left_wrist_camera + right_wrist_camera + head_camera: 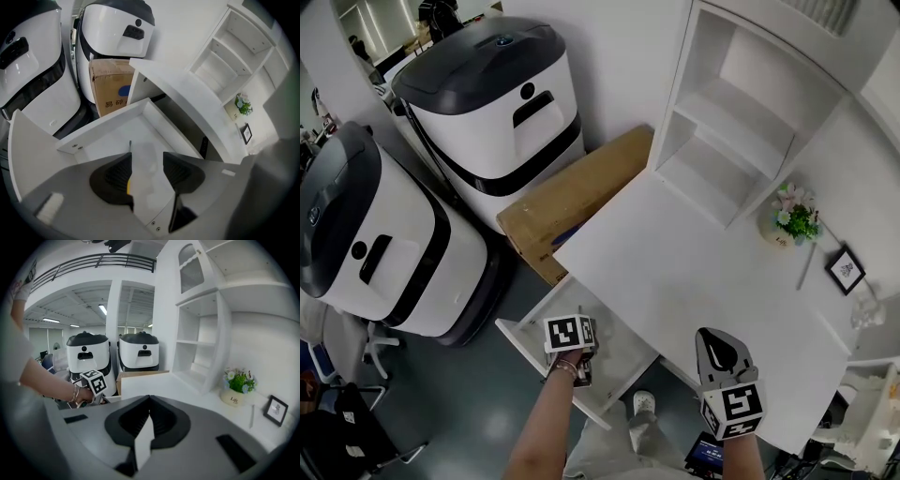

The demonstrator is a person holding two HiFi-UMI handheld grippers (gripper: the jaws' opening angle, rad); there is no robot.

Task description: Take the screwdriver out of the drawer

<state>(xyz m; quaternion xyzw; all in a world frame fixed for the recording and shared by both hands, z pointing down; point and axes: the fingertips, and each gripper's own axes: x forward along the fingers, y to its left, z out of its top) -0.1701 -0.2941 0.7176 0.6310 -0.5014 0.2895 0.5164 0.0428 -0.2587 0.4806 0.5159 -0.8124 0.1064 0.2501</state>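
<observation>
Lining up the left tongs (146,160) over the open drawer (100,123).

Left tongs spread, nothing between them. The screwdriver (129,185) lies on the drawer floor, its yellow handle half hidden behind the left-hand pad. I judge I should shift left to centre the handle, lower until both pads straddle it, then squeeze. Right tongs (149,400) closed and empty, above the desk (694,272).

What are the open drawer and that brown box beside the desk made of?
The drawer looks like white painted or laminated board: flat matte panels, with screw heads at the corners. The brown box looks like plain cardboard: dull tan faces, sharp folded edges, print on one side.
</observation>
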